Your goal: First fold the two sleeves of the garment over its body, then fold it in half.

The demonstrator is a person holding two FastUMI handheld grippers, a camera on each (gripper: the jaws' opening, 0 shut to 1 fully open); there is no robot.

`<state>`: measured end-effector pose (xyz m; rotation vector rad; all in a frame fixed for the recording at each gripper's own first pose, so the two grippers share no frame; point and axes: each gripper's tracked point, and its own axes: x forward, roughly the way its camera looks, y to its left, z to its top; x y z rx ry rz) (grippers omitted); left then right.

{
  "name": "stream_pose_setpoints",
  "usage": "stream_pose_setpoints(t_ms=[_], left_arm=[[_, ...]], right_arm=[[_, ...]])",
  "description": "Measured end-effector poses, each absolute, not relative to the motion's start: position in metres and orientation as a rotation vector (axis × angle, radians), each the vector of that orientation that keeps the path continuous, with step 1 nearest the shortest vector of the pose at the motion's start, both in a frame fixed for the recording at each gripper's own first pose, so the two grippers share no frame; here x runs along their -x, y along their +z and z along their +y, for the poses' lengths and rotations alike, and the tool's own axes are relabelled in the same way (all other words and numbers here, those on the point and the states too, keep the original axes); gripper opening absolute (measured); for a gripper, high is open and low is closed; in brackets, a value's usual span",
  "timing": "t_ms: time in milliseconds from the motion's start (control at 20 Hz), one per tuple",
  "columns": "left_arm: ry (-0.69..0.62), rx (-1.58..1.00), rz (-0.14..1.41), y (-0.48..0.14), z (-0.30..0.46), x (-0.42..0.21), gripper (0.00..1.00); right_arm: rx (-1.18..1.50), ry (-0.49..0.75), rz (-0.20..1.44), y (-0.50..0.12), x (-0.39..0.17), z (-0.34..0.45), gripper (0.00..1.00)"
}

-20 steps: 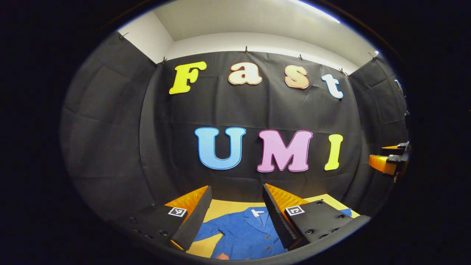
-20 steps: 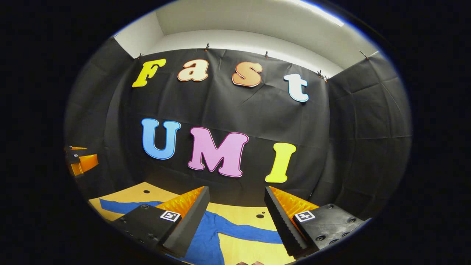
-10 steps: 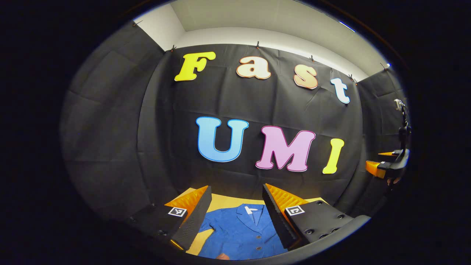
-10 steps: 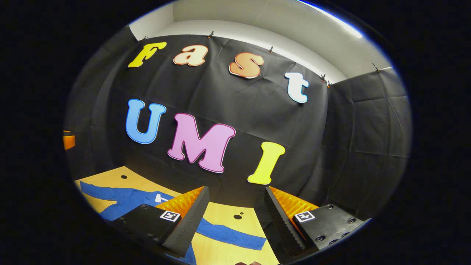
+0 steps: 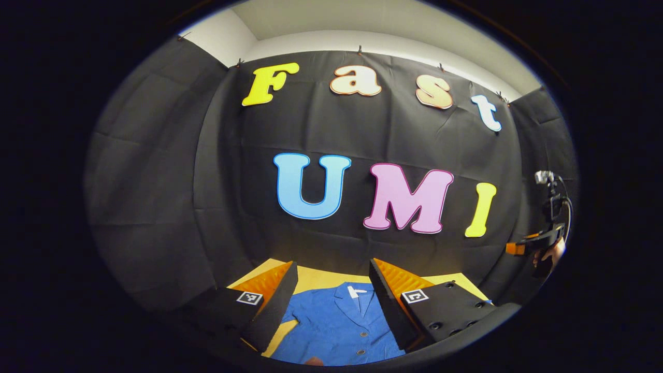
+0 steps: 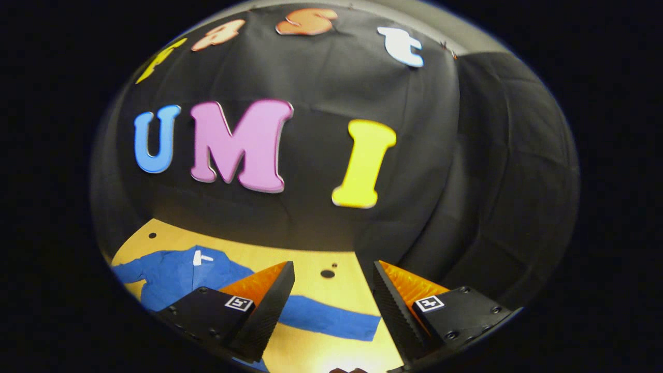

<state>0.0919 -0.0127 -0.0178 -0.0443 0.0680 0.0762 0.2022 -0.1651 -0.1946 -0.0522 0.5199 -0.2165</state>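
On the table (image 6: pixel 311 259), blue jacket (image 5: pixel 336 326) lying flat; right claw (image 6: pixel 334 311) hovering wide over outstretched sleeve (image 6: pixel 331 320), left claw (image 5: pixel 331 311) wide. Pinch cuff, lift low, fold across.

From my left gripper (image 5: pixel 331 303) I see its fingers spread wide apart with open air between them, nothing caught in the gap, and the blue garment (image 5: pixel 339 326) lying flat on the wooden table (image 5: pixel 321 278) below. The black cloth wall (image 5: pixel 155 207) rises just behind the table's far edge and closes off the sides. My right gripper (image 6: pixel 331 305) is also spread, hanging above bare tabletop with one sleeve (image 6: pixel 331 320) stretched flat across the space under it. Small dark holes (image 6: pixel 327 273) dot the wood near the wall. Off to the side, the other gripper (image 5: pixel 531 243) hangs well apart from mine.
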Motion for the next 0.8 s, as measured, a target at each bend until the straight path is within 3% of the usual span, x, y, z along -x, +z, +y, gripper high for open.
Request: stream_pose_setpoints(t_ms=[300, 800], left_arm=[[0.19, 0.005, 0.233, -0.064, -0.024, -0.136, 0.8], [0.169, -0.013, 0.353, -0.093, -0.081, -0.17, 0.8]], right_arm=[[-0.064, -0.275, 0.963, -0.381, -0.195, -0.237, 0.98], [-0.321, -0.483, 1.382, -0.534, -0.155, -0.298, 0.98]])
